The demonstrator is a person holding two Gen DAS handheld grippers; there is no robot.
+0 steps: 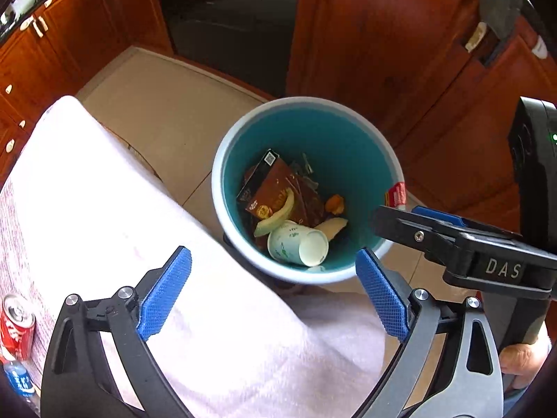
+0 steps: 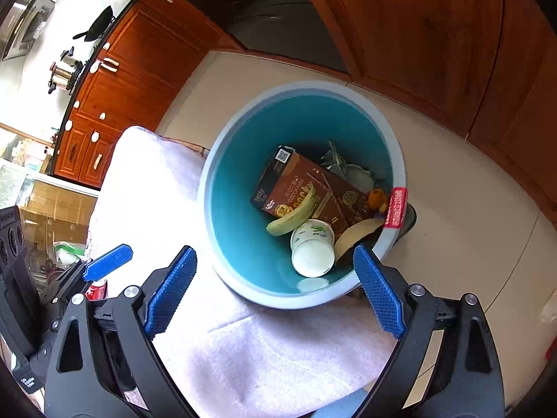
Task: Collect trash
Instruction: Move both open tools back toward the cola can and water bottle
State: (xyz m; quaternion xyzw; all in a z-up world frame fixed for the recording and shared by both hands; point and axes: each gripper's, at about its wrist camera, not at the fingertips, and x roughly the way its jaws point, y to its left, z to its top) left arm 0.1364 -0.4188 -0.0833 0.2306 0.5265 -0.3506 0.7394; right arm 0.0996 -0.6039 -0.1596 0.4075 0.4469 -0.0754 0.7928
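Hovering over the bin (image 2: pixel 222 160), both tools (image 1: pixel 273 291) (image 2: pixel 275 291) are spread and empty; a can (image 1: pixel 15 327) left on the worktop (image 1: pixel 104 191) could be knocked off when reached.

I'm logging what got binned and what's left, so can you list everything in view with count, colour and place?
bin: 1, teal inside with a pale rim, on the floor beside the table
snack box: 1, brown, in the bin
paper cup: 1, white with green print, on its side in the bin
banana peel: 1, yellow-green, on the snack box
orange scrap: 1, in the bin near the far wall
red wrapper: 1, hanging on the bin rim
cloth: 1, white, covering the table
cola can: 1, red, on the cloth
blue bottle: 1, beside the can
cabinets: wood brown, around the floor
left gripper: jaws open, empty
right gripper: jaws open, empty
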